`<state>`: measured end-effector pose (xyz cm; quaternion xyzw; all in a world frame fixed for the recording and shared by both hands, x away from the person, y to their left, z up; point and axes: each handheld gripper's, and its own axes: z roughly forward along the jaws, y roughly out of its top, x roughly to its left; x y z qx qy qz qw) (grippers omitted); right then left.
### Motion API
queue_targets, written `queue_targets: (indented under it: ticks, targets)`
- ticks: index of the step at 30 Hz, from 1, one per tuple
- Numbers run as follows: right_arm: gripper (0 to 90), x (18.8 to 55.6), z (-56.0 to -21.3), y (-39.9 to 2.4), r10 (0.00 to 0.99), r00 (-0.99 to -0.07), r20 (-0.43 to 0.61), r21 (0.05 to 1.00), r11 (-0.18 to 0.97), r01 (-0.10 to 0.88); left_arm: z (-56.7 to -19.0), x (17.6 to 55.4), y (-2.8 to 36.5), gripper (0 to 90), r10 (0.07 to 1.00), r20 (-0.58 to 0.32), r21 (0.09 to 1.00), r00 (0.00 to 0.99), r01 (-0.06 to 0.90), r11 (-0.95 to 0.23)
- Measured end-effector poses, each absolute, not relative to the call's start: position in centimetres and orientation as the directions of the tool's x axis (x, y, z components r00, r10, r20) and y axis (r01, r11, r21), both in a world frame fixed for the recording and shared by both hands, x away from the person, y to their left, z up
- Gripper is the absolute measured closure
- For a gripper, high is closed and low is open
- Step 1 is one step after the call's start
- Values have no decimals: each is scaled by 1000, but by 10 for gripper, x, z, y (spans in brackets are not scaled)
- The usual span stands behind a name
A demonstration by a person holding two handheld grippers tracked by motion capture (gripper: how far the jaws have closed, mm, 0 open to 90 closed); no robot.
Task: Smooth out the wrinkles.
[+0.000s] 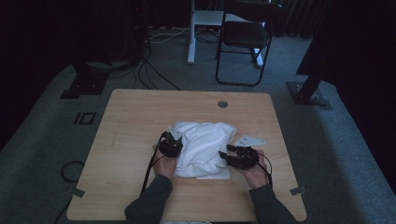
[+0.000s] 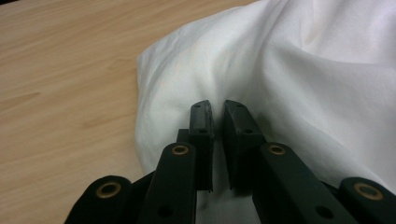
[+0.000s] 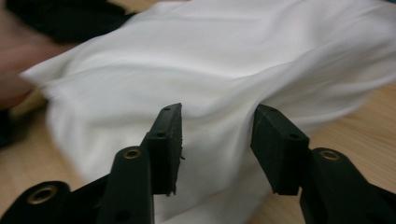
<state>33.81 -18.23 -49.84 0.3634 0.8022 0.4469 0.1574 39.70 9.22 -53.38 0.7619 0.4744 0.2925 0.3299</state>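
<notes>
Cloth point(image 1: 203, 147): white, crumpled, heaped at middle of wooden tabletop point(image 1: 130, 116), between both hands. Left tongs point(image 2: 214, 109): at cloth's left edge, nearly closed, a thin fold of fabric pinched between the tips. Right tongs point(image 3: 217, 135): at cloth's right edge, standing apart, fabric lying between but not pressed. Small white slip point(image 1: 250, 140): on tabletop just right of cloth.
</notes>
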Motion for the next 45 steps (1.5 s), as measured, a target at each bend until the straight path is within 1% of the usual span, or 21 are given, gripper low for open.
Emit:
queue_targets:
  ticks: [3, 5, 8, 9, 14, 16, 17, 19, 20, 21, 22, 24, 27, 32, 33, 34, 35, 36, 37, 41, 45]
  targets:
    - [480, 342, -505, -172, 725, -687, 42, 813, 375, 445, -533, 407, 93, 819, 917, 136, 776, 375, 535, -334]
    - [484, 350, -513, -169, 720, -691, 68, 791, 384, 477, -533, 411, 93, 818, 919, 133, 774, 372, 539, -331]
    - [768, 358, -523, -169, 741, -669, 58, 757, 404, 513, -532, 414, 94, 815, 920, 129, 774, 370, 543, -326]
    - [833, 357, -521, -173, 749, -659, 66, 767, 384, 514, -532, 414, 94, 810, 921, 126, 775, 369, 543, -324]
    - [851, 338, -500, -198, 757, -651, 55, 806, 351, 477, -529, 415, 102, 765, 925, 63, 779, 375, 560, -280]
    - [851, 334, -498, -203, 759, -649, 57, 811, 344, 473, -529, 415, 102, 757, 925, 63, 779, 375, 560, -280]
    - [852, 324, -495, -216, 762, -643, 74, 815, 325, 479, -527, 414, 105, 746, 923, 36, 784, 384, 561, -264]
    - [835, 318, -499, -222, 766, -637, 84, 798, 331, 503, -527, 414, 106, 733, 923, 37, 786, 382, 559, -263]
    - [803, 316, -502, -224, 771, -632, 72, 784, 348, 514, -527, 414, 108, 720, 925, 19, 788, 378, 564, -247]
    - [756, 315, -504, -226, 778, -625, 61, 779, 355, 518, -526, 414, 110, 709, 927, 3, 789, 375, 568, -233]
    - [681, 314, -505, -229, 787, -614, 62, 787, 340, 515, -526, 414, 112, 702, 927, -5, 791, 375, 569, -226]
    - [609, 312, -501, -233, 792, -605, 81, 822, 290, 490, -526, 414, 112, 697, 926, -3, 789, 379, 570, -231]
    - [571, 310, -492, -226, 747, -659, 85, 855, 285, 434, -526, 414, 111, 698, 926, 2, 790, 378, 567, -234]
    - [501, 325, -502, -202, 721, -687, 86, 837, 321, 442, -528, 414, 108, 698, 926, 20, 789, 376, 563, -246]
    - [524, 336, -513, -192, 719, -689, 96, 820, 335, 465, -528, 414, 108, 698, 926, 23, 790, 377, 561, -248]
    - [524, 336, -513, -192, 719, -689, 96, 820, 335, 465, -528, 414, 108, 699, 926, 23, 790, 377, 561, -248]
    - [670, 340, -517, -189, 716, -691, 100, 809, 346, 476, -528, 414, 109, 699, 925, 24, 790, 379, 560, -250]
    - [865, 341, -520, -188, 709, -699, 98, 787, 374, 490, -528, 414, 109, 698, 925, 24, 791, 380, 559, -250]
    - [888, 339, -519, -190, 710, -699, 87, 782, 386, 489, -528, 414, 109, 698, 924, 25, 791, 381, 557, -251]
    - [895, 318, -503, -213, 712, -701, 44, 792, 403, 459, -529, 414, 110, 697, 924, 27, 791, 381, 558, -253]
    - [894, 308, -505, -231, 718, -693, 67, 777, 399, 488, -529, 414, 109, 693, 924, 26, 793, 382, 555, -251]
